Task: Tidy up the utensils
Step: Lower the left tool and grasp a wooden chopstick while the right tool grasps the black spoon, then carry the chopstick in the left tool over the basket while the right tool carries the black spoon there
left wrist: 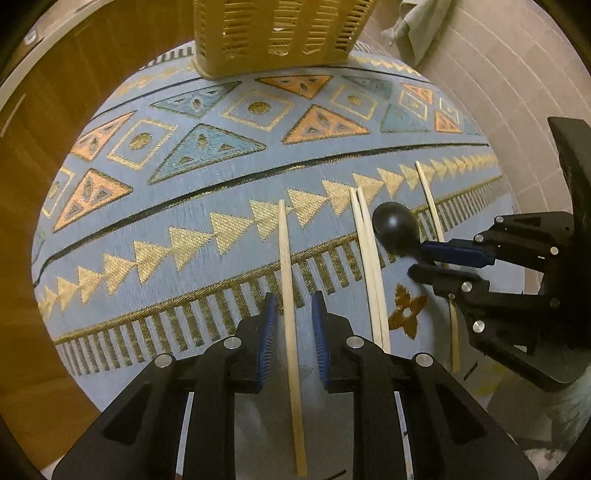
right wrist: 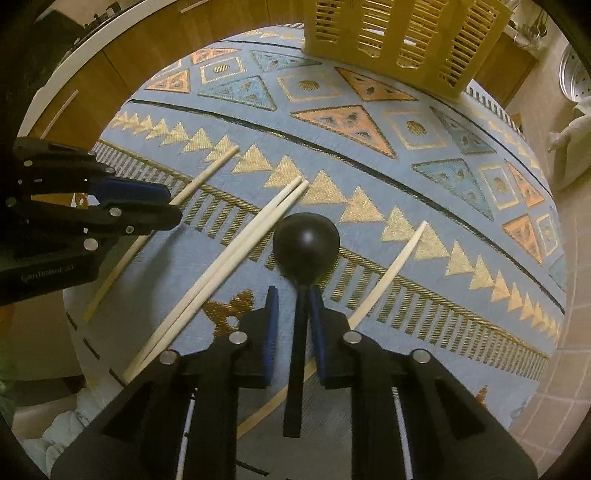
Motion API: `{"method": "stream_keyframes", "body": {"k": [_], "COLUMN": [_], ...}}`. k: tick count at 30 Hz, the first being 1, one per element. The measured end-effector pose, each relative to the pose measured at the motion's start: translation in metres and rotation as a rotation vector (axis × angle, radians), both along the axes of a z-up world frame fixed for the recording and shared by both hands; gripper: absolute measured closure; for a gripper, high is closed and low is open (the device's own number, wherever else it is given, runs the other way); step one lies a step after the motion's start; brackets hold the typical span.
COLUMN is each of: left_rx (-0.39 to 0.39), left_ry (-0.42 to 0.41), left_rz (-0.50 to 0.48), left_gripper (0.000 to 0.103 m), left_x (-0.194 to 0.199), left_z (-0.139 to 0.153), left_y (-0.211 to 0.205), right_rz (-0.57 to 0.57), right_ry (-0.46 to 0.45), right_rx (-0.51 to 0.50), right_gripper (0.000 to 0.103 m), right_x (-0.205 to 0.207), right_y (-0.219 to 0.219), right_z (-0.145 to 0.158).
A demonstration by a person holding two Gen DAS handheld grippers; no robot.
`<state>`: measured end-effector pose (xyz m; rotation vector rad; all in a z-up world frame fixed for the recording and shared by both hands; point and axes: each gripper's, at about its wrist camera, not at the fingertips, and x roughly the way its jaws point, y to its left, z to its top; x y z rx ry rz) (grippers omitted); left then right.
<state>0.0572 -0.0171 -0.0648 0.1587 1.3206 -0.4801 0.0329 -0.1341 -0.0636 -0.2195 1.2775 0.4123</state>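
Note:
Light wooden chopsticks and a black spoon (right wrist: 306,243) lie on a blue patterned tablecloth (left wrist: 184,206). My left gripper (left wrist: 293,306) points down over a single chopstick (left wrist: 286,258), which runs between its blue pads with a gap on both sides. My right gripper (right wrist: 293,295) straddles the spoon's black handle; the right pad (right wrist: 314,306) is against it, and a gap shows at the left pad. The spoon lies flat on the cloth. A pair of chopsticks (right wrist: 221,269) lies between the two grippers, and another single chopstick (right wrist: 391,273) lies right of the spoon.
A yellow slotted plastic basket (left wrist: 280,37) stands at the far edge of the round table. Wooden cabinet fronts (left wrist: 55,92) run behind on the left. A tiled floor (left wrist: 498,92) with a crumpled cloth (left wrist: 417,26) lies to the right.

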Motion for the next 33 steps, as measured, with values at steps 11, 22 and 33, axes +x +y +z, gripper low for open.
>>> {"method": "stream_keyframes", "body": {"k": [11, 22, 33], "left_rx": [0.258, 0.093, -0.141], "left_ry": [-0.046, -0.111, -0.265], "left_rz": [-0.124, -0.038, 0.028], "left_gripper": [0.093, 0.099, 0.099], "left_x": [-0.003, -0.008, -0.026], "left_z": [-0.005, 0.007, 0.056], "left_y": [-0.047, -0.024, 0.007], "right_rz": [0.033, 0.035, 0.001], "right_ry": [-0.014, -0.057, -0.150], "right_rx": [0.009, 0.095, 0.224], "right_gripper": [0.091, 0.098, 0.098], "right_x": [-0.004, -0.017, -0.029], "right_y": [-0.009, -0.029, -0.051], "right_z": [0.001, 0.009, 0.046]}}
